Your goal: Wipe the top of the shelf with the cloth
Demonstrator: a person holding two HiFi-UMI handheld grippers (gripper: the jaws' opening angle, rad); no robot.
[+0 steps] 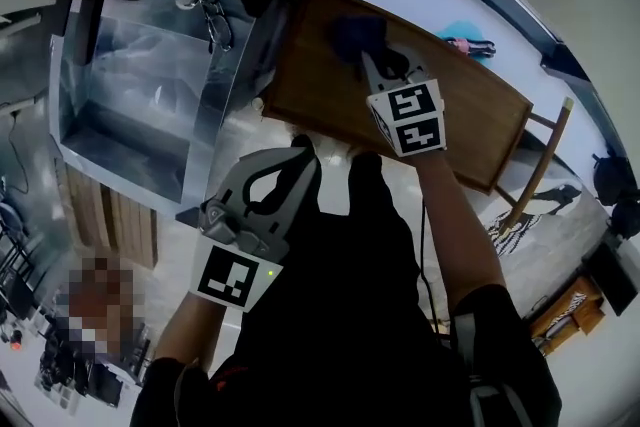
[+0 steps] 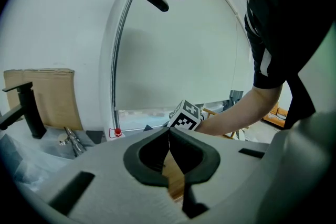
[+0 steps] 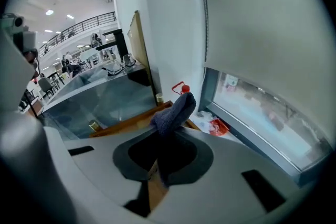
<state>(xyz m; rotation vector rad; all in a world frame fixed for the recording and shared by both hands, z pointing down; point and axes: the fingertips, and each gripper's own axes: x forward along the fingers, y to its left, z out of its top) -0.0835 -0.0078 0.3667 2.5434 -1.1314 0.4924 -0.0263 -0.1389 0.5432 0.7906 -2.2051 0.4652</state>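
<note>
Left claw (image 1: 303, 151) closed tight with nothing in it, held just off the shelf's near edge, at about 7 o'clock from the cloth. Wooden shelf top (image 1: 460, 110) runs from 11 toward 4 o'clock in the head view. Right claw (image 1: 372, 58) is clamped on the dark blue cloth (image 1: 355, 33), which sits over the shelf's 11 o'clock end; contact unclear.

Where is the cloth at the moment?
The dark blue cloth is clamped in the right gripper, in the upper middle of the head view, over the end of the wooden shelf top nearest the metal sink.
</note>
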